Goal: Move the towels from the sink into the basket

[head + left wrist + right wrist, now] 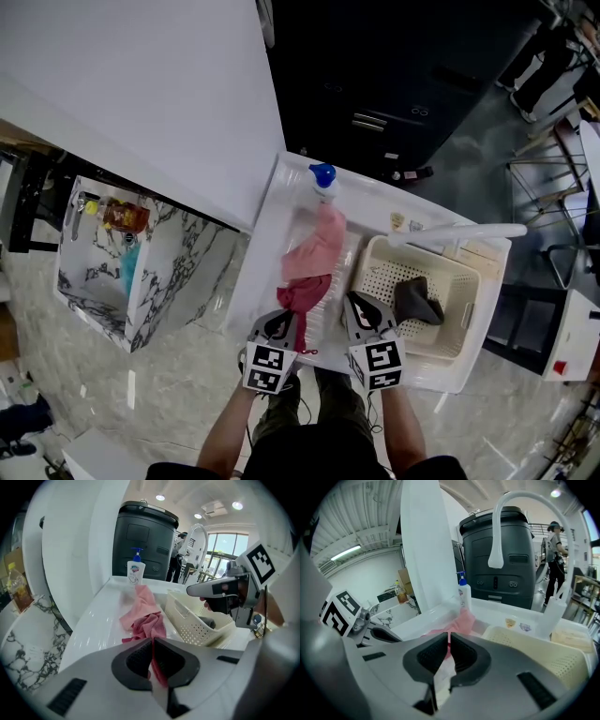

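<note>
Dark pink towel (302, 298) lies in the sink (265, 262), long axis running far toward the paler pink towel (321, 246), basket (472, 309) immediately right; I record my left gripper (285, 322) clamped on its near edge, my right gripper (360, 311) closed and empty.

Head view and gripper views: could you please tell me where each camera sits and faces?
Head view: on the person's head, looking steeply down at sink and basket; forearms, left claw and right claw show.
Left gripper view: on the left claw, facing the soap bottle along jaws shut on the dark red towel; right claw at right.
Right gripper view: on the right claw, facing the faucet past shut jaws; left claw at left.
Both gripper views share the pink towel.
</note>
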Demonstrator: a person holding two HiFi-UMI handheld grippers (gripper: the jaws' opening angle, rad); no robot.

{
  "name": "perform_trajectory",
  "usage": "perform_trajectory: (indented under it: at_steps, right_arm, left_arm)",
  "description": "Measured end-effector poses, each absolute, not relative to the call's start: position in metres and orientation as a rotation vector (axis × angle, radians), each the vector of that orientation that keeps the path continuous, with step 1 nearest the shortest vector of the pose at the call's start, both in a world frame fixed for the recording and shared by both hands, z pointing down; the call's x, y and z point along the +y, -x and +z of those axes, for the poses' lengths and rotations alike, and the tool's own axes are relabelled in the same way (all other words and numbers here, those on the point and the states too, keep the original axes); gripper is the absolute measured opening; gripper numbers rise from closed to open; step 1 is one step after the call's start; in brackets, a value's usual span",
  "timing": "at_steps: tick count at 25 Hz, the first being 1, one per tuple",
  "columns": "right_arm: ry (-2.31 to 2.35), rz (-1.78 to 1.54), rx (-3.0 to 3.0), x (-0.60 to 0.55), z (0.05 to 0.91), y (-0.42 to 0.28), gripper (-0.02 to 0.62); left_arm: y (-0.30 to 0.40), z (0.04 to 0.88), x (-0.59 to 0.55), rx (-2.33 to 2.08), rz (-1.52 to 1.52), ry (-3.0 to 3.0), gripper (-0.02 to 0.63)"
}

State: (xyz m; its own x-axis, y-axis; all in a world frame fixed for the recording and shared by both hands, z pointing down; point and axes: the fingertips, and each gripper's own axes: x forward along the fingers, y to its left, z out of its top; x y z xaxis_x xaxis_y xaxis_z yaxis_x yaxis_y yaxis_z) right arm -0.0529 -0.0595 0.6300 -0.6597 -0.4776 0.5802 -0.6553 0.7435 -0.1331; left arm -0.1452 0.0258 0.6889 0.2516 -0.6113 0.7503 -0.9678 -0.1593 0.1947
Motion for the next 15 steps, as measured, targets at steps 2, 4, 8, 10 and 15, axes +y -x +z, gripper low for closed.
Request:
perform_trajectory:
  at_steps: [2,4,8,10,15]
  right_arm:
    - [-0.862,0.446,-2.425,-0.059,0.626,0.053,0.041]
    - [-0.869,0.438,-2.432,-0.059,0.621,0.053,0.041]
    - [-0.887,0.423,-2.447,-0.056,0.610,0.051,0.041]
    - [-0.898,0.417,-2.455,-0.053,0.604,0.049,0.041]
    - [-0.928,0.397,-2.471,-0.047,0.587,0.045,0.041]
  left_arm:
    - [0.147,0.679,0.022,-1.466,0.664,-1.872,0.018]
    - [0.150,0.668,0.018,-1.497,0.651,-1.890,0.018]
    - [0.152,0.643,0.012,-1.541,0.633,-1.942,0.017]
    - [0.151,0.631,0.009,-1.560,0.637,-1.969,0.018]
    - [0.150,0.597,0.004,-1.608,0.611,-2.033,0.017]
